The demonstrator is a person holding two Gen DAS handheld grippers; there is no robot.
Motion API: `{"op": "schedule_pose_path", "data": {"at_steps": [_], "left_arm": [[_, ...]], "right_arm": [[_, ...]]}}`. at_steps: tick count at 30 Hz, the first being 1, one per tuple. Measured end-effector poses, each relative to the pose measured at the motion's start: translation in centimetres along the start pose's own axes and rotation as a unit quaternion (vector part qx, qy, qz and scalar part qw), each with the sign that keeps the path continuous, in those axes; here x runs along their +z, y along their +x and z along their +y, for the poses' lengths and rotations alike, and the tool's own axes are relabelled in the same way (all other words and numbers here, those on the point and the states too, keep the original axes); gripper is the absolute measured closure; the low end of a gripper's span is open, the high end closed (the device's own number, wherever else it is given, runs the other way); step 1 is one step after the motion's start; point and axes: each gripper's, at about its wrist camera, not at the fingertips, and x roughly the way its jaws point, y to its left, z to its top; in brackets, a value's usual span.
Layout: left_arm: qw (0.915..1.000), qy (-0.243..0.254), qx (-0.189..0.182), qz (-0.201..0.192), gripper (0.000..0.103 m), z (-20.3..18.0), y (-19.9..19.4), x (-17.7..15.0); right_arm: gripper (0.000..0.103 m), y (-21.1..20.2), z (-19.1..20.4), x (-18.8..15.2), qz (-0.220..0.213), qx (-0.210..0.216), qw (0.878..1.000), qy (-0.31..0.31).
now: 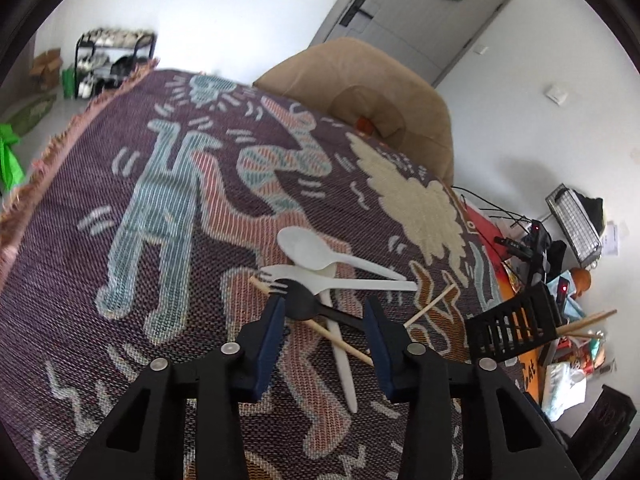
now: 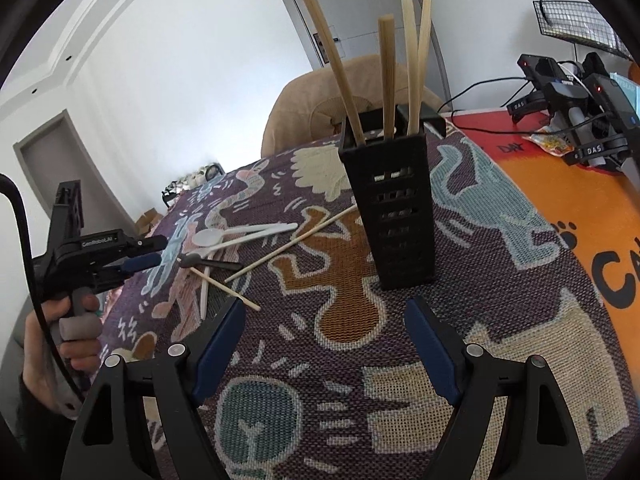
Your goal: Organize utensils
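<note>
A pile of utensils lies on the patterned cloth: a black plastic fork (image 1: 304, 304), a white spoon (image 1: 320, 254), a white fork (image 1: 320, 278), a third white utensil (image 1: 344, 360) and two loose chopsticks (image 1: 340, 342). My left gripper (image 1: 326, 314) is open, its blue fingers on either side of the black fork. It also shows in the right wrist view (image 2: 140, 260). A black slotted holder (image 2: 390, 208) stands upright with several chopsticks (image 2: 386, 76) in it. My right gripper (image 2: 324, 320) is open and empty, just in front of the holder.
A tan chair (image 1: 372, 92) stands at the table's far side. Chargers and cables (image 2: 572, 96) and snack packets lie on the orange table surface (image 2: 580, 208) to the right. A wire basket (image 2: 580, 20) hangs at the upper right.
</note>
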Motion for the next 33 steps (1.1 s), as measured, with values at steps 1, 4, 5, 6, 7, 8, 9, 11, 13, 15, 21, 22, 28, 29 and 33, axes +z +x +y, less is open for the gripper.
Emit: {"op": "schedule_pose_path", "data": {"at_steps": [1,4,5,6,7,8,9,11,13,15,21,22,28,29,33], "left_arm": [[0.9999,-0.009,0.000,0.006,0.063,0.4,0.5,-0.1],[0.9995,-0.026,0.001,0.017,0.063,1.2,1.7,-0.2],[0.9994,-0.030,0.003,0.019,0.063,1.4,2.0,-0.2],[0.9992,-0.034,0.004,0.021,0.063,1.5,2.3,-0.2],[0.9989,-0.038,0.001,0.025,0.063,1.6,2.6,-0.3],[0.9987,-0.043,-0.003,0.028,0.063,1.8,2.9,-0.3],[0.9984,-0.048,-0.006,0.028,0.063,1.9,3.1,-0.2],[0.9982,-0.053,-0.007,0.026,0.067,1.8,3.5,-0.2],[0.9979,-0.058,-0.008,0.030,0.080,1.8,4.0,0.0],[0.9973,-0.065,-0.012,0.030,0.093,1.9,4.2,0.1],[0.9981,-0.059,-0.013,0.011,0.103,1.3,3.0,0.1],[0.9982,-0.058,-0.014,0.007,0.103,1.3,2.7,0.1],[0.9992,-0.036,0.005,-0.012,0.103,0.5,1.8,1.0],[0.9994,-0.033,0.004,-0.007,0.102,0.3,2.0,1.2],[0.9999,-0.011,0.004,0.000,0.079,-0.2,2.9,2.1]], "right_arm": [[0.021,0.3,-0.1,-0.1,0.004,0.000,1.000,0.002],[0.021,0.8,-0.3,-0.4,0.010,-0.002,1.000,0.005],[0.021,0.9,-0.4,-0.4,0.012,-0.003,1.000,0.006],[0.021,0.9,-0.5,-0.5,0.013,-0.003,1.000,0.007],[0.021,0.9,-0.6,-0.5,0.013,-0.004,1.000,0.009],[0.021,0.9,-0.7,-0.5,0.014,-0.005,1.000,0.010],[0.021,0.9,-0.8,-0.5,0.014,-0.006,1.000,0.011],[0.021,1.0,-1.0,-0.5,0.014,-0.009,1.000,0.012],[0.021,1.0,-1.2,-0.6,0.014,-0.009,1.000,0.014],[0.021,0.9,-1.2,-0.6,0.013,-0.010,1.000,0.015],[0.021,0.4,-1.3,-0.5,0.008,-0.009,1.000,0.015],[0.021,0.4,-1.3,-0.4,0.008,-0.008,1.000,0.015],[0.021,0.3,-0.8,-0.4,0.010,-0.004,1.000,0.009],[0.021,0.3,-0.8,-0.4,0.009,-0.003,1.000,0.009],[0.021,0.3,-0.8,-0.4,0.010,-0.005,1.000,0.007]]}}
